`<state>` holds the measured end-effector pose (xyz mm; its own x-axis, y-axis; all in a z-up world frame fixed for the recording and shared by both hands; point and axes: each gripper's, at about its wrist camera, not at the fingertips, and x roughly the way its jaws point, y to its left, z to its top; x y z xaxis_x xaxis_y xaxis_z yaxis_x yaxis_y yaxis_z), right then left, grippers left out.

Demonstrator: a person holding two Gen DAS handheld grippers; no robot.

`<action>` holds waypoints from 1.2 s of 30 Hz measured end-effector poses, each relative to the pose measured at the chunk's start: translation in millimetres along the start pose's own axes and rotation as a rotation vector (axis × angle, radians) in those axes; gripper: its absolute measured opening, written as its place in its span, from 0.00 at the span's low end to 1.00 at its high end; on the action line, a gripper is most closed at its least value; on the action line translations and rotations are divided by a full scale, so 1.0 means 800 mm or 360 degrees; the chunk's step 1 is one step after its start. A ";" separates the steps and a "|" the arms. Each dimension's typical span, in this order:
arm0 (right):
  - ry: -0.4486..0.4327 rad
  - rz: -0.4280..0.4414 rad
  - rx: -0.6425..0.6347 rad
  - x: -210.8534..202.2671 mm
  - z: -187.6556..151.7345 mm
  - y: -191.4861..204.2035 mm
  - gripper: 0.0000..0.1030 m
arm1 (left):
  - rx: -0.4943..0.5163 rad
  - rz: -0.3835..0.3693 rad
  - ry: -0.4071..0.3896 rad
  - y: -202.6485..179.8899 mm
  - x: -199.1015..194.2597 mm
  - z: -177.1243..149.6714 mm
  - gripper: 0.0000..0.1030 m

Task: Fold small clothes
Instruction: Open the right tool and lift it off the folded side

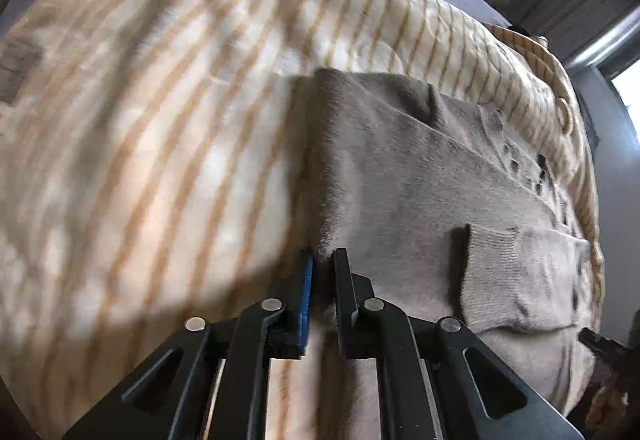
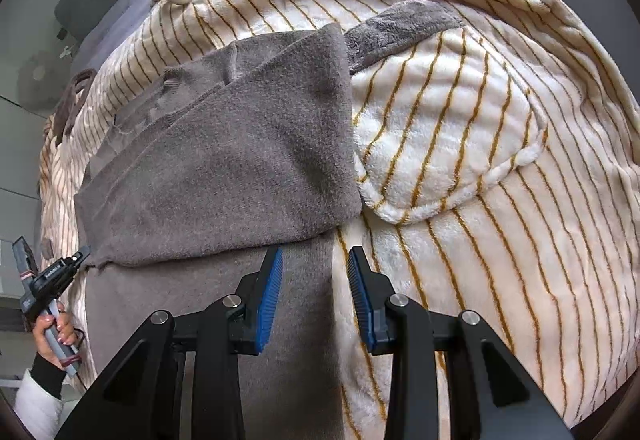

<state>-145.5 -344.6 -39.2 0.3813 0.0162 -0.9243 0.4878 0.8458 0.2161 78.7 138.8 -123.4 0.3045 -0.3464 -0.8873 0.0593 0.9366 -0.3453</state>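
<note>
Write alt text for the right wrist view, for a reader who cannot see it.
A grey-brown knitted garment, partly folded over itself, lies on a cream blanket with thin gold stripes. The right gripper hovers open at the garment's right edge, blue-padded fingers apart. At far left, the left gripper, held in a person's hand, reaches the garment's corner.

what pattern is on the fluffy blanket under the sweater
The fluffy cream blanket has thin mustard-brown stripes, clearest in the right wrist view.
</note>
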 end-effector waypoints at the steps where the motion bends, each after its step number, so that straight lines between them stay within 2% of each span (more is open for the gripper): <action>1: -0.0003 0.0001 0.0003 -0.002 -0.001 0.000 0.36 | 0.0004 0.0042 0.0002 0.001 -0.008 -0.001 0.12; 4: 0.0002 0.0029 0.0023 -0.008 -0.002 0.003 0.36 | 0.0030 0.0110 0.0010 0.002 -0.029 -0.004 0.12; 8: 0.0030 0.0062 0.0020 -0.011 -0.004 0.015 0.36 | 0.0124 0.0057 -0.0010 -0.022 -0.051 -0.010 0.12; 11: 0.0055 0.0083 0.0005 -0.010 -0.005 0.028 0.36 | 0.0203 0.0058 0.0042 -0.042 -0.031 -0.013 0.12; 14: 0.0084 0.0099 -0.0019 -0.007 -0.008 0.042 0.36 | 0.0259 0.0199 0.0148 -0.042 0.005 -0.019 0.12; 17: 0.0114 0.0109 -0.0053 -0.008 -0.014 0.055 0.36 | 0.0232 0.0164 0.0156 -0.032 0.000 -0.023 0.12; 20: 0.0142 0.0113 -0.0075 -0.010 -0.022 0.062 0.39 | 0.0215 0.0200 0.0235 -0.020 -0.011 -0.034 0.12; 24: 0.0178 0.0135 -0.0011 -0.008 -0.027 0.062 0.40 | 0.0208 0.0244 0.0248 -0.016 -0.038 -0.044 0.12; 26: 0.0181 0.0132 -0.0009 -0.010 -0.031 0.065 0.41 | 0.0153 0.0223 0.0250 -0.012 -0.053 -0.050 0.12; 29: 0.0203 0.0117 -0.0027 -0.012 -0.043 0.073 0.46 | 0.0124 0.0206 0.0266 -0.014 -0.068 -0.061 0.12; 36: 0.0288 0.0102 -0.0037 -0.013 -0.072 0.083 0.49 | 0.0208 0.0345 0.0270 -0.037 -0.085 -0.093 0.12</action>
<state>-162.4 -257.5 -33.4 0.2625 0.1647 -0.9508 0.4478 0.8520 0.2712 -14.4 130.7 -75.5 0.1609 -0.1312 -0.9782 0.1353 0.9847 -0.1098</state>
